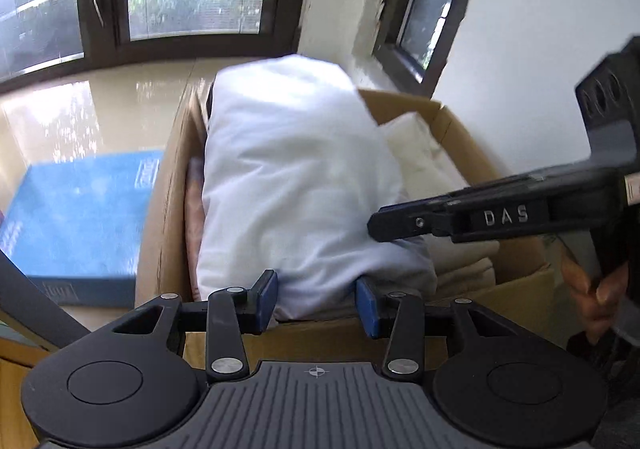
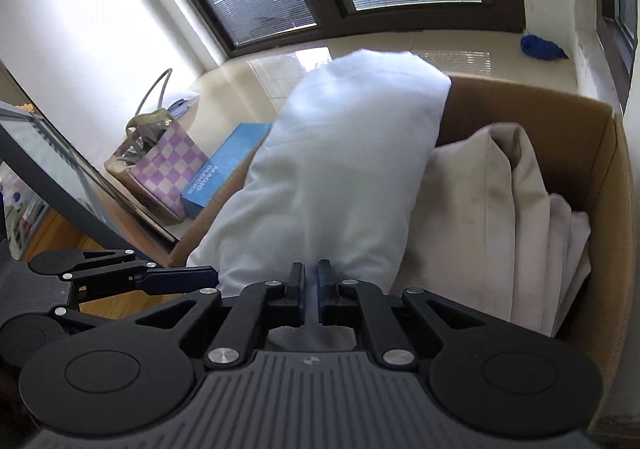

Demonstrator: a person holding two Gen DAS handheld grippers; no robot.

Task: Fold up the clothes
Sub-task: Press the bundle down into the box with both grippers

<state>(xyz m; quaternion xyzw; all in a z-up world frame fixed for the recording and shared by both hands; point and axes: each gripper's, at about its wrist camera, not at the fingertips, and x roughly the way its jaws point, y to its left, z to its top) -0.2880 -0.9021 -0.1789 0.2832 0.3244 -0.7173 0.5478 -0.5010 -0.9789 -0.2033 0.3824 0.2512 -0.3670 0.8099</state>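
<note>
Pinching the near hem of the white folded garment, the right gripper has its blue pads nearly together, a thin layer of cloth nipped between them. The left gripper stands half-spread, its pads flanking the same near edge; whether they press it I cannot tell. The garment stands on end in the cardboard box, beside cream folded cloth. Soft, light and floppy, it would probably sag unless taken by two corners.

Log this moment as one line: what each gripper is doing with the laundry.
left gripper: jaws straddle pale blue folded cloth bundle, grip unclear | right gripper: shut on bundle's near edge | bundle: standing in brown cardboard box beside cream folded fabric
</note>
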